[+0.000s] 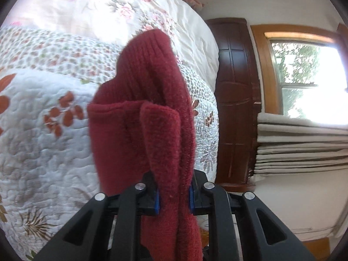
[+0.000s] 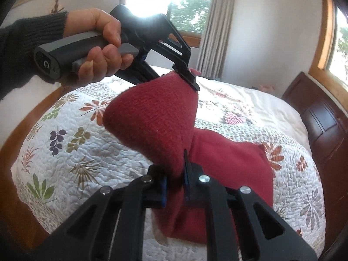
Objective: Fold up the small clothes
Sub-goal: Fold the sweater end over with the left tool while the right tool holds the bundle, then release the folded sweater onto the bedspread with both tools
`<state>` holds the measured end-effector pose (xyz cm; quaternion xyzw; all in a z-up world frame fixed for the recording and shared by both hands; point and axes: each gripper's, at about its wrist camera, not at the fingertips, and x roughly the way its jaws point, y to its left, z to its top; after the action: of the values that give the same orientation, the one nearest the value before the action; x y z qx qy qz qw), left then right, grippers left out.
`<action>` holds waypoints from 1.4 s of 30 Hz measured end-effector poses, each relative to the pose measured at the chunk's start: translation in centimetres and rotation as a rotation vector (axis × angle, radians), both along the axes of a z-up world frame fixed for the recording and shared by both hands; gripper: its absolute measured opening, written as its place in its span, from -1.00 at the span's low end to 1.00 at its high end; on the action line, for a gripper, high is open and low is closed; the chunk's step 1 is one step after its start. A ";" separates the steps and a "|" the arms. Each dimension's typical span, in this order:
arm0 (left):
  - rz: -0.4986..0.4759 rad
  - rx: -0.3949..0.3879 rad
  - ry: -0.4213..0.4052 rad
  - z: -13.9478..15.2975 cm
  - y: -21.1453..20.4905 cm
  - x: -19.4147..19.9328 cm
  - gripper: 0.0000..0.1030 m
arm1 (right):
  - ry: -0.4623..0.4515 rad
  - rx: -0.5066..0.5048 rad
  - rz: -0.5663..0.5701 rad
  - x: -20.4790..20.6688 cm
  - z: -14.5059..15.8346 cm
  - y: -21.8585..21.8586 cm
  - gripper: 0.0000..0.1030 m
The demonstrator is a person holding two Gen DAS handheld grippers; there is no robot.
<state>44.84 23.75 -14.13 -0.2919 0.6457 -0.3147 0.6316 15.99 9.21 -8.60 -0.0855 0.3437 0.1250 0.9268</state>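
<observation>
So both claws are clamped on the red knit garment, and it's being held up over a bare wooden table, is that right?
Not quite. Both the left claw and the right claw are clamped on the red knit garment, but it hangs over a bed with a floral quilt, not a bare wooden table. The right wrist view shows this best.

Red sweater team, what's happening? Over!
Left gripper shut on red sweater. Right gripper shut on it too. Sweater hangs above quilt. Nothing blocking.
</observation>
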 end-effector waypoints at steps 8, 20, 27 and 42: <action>-0.073 0.085 0.015 -0.8 -8.8 0.2 -0.65 | 0.047 0.103 -0.074 -0.2 -1.5 -6.2 -0.81; -0.176 0.217 0.059 -5.1 -18.8 -0.3 -0.65 | 0.147 0.249 -0.184 -0.5 -5.2 -13.7 -0.81; -0.207 0.275 0.061 -6.1 -21.9 -1.3 -0.65 | 0.190 0.347 -0.206 -1.1 -6.7 -16.5 -0.81; -0.169 0.383 0.021 -7.3 -25.0 -2.6 -0.13 | 0.310 0.648 -0.215 -0.7 -11.9 -21.6 -0.81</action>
<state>42.20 -1.26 -21.45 -0.1146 0.7223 -0.2352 0.6402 15.24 -12.36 -20.54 0.2690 0.4297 0.1407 0.8504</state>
